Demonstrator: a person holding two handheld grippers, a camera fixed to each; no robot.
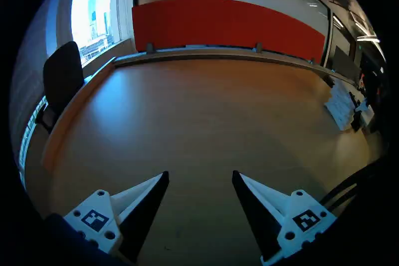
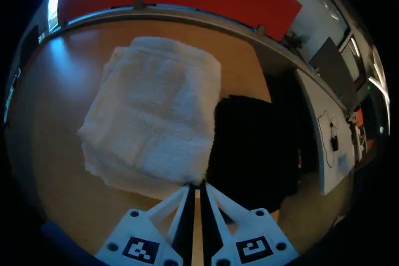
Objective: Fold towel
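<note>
A white towel (image 2: 152, 116), folded into a thick pad, lies on the wooden table (image 2: 55, 116) in the right gripper view. My right gripper (image 2: 197, 184) sits at the towel's near right corner, its fingers drawn almost together on the corner's edge. My left gripper (image 1: 199, 176) hovers open over bare tabletop (image 1: 199, 116) in the left gripper view, with nothing between its fingers.
A black cloth-like mass (image 2: 254, 151) lies against the towel's right side. A red partition (image 1: 224, 24) runs along the table's far edge. A black chair (image 1: 62, 76) stands at the left by a window. Papers (image 1: 341, 106) and small items sit at the far right.
</note>
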